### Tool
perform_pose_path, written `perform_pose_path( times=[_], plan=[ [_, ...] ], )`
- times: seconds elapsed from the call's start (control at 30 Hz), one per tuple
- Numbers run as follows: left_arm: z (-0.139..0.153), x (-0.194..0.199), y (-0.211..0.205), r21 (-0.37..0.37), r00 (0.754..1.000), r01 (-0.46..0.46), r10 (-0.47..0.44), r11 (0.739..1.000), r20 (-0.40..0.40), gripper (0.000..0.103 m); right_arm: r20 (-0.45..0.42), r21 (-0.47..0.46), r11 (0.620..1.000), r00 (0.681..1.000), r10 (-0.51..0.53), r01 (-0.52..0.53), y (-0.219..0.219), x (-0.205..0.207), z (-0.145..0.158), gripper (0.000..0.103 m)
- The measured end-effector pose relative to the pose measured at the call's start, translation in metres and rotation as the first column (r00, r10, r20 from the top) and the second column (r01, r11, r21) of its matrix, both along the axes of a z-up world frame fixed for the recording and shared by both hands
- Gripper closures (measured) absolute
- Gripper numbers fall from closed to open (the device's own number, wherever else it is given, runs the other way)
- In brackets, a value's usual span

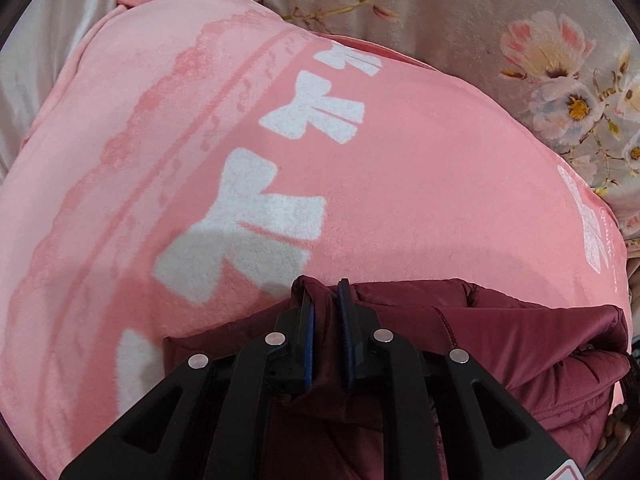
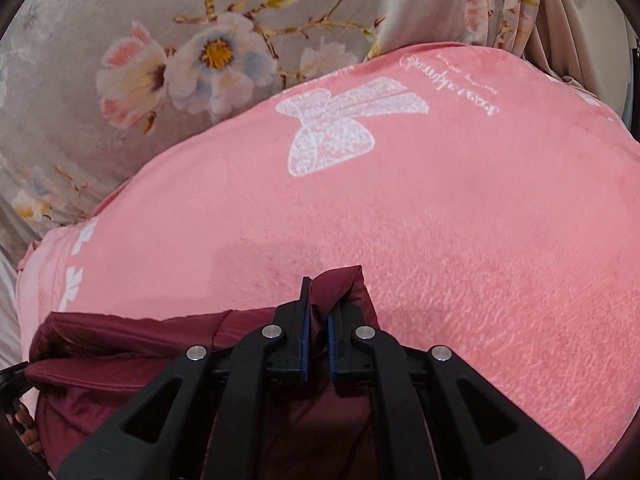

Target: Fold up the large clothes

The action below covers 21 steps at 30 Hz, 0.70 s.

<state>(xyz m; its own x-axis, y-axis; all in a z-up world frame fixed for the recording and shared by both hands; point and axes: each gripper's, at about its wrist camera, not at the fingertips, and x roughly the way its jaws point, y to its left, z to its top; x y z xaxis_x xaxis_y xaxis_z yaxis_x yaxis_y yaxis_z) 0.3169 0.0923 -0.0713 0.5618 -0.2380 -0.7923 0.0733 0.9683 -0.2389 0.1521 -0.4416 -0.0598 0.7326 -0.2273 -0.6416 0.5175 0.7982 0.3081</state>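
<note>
A maroon padded jacket (image 1: 500, 340) lies on a pink fleece blanket (image 1: 420, 180) printed with white bows. My left gripper (image 1: 325, 282) points down at the jacket's far edge, and a raised fold of maroon fabric fills the gap between its blue pads. In the right wrist view the same jacket (image 2: 120, 344) spreads to the left over the blanket (image 2: 440, 220). My right gripper (image 2: 320, 292) is shut on a peaked fold of its edge, which stands up between the fingers. Both grippers hold the same edge, low over the blanket.
A grey floral bedsheet (image 1: 460, 12) lies beyond the blanket, seen too in the right wrist view as the floral sheet (image 2: 80, 20). Pale curtain cloth (image 2: 560, 8) hangs at the far right. A person's fingers (image 2: 24, 420) show at the lower left edge.
</note>
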Motion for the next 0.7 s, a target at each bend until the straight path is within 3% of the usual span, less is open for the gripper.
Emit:
perform_pose_path(
  times=[0.17, 0.27, 0.3, 0.37, 0.4, 0.43, 0.47, 0.57, 0.7],
  plan=[
    [0.012, -0.001, 0.011, -0.077, 1.000, -0.018, 0.019, 0.997, 0.018, 0.087, 0.051, 0.065, 0.998, 0.999, 0.001, -0.004, -0.007, -0.009, 0.007, 0.092],
    [0.040, -0.006, 0.027, -0.154, 0.999, 0.002, 0.005, 0.988, 0.047, 0.087, 0.164, 0.139, 0.990, 0.986, -0.040, 0.017, -0.019, -0.033, 0.026, 0.076],
    [0.050, -0.007, 0.030, -0.157, 0.998, 0.011, -0.002, 0.988, 0.059, 0.087, 0.190, 0.125, 0.991, 0.980, -0.061, 0.037, -0.021, -0.042, 0.035, 0.066],
    [0.073, -0.009, 0.036, -0.131, 0.995, 0.016, -0.003, 0.991, 0.097, 0.083, 0.214, 0.096, 0.995, 0.975, -0.060, 0.041, -0.021, -0.051, 0.049, 0.064],
    [0.087, -0.013, 0.039, -0.074, 0.987, -0.034, 0.045, 0.997, 0.151, 0.060, 0.216, 0.081, 0.996, 0.975, -0.058, 0.042, -0.020, -0.054, 0.055, 0.064],
    [0.096, -0.016, 0.041, -0.033, 0.977, -0.080, 0.085, 0.996, 0.197, 0.049, 0.218, 0.071, 0.997, 0.974, -0.055, 0.041, -0.018, -0.057, 0.059, 0.064],
    [0.107, -0.020, 0.044, 0.001, 0.962, -0.118, 0.114, 0.993, 0.250, 0.044, 0.218, 0.058, 0.998, 0.975, -0.045, 0.033, -0.014, -0.059, 0.063, 0.064],
    [0.128, -0.027, 0.037, 0.012, 0.959, -0.094, 0.087, 0.996, 0.269, 0.046, 0.209, -0.004, 1.000, 0.978, 0.023, -0.022, 0.012, -0.055, 0.074, 0.064],
    [0.129, -0.039, -0.023, 0.070, 0.967, 0.045, -0.061, 0.997, 0.248, 0.046, 0.140, -0.101, 0.983, 0.976, 0.165, -0.151, 0.072, -0.023, 0.075, 0.065]
  ],
)
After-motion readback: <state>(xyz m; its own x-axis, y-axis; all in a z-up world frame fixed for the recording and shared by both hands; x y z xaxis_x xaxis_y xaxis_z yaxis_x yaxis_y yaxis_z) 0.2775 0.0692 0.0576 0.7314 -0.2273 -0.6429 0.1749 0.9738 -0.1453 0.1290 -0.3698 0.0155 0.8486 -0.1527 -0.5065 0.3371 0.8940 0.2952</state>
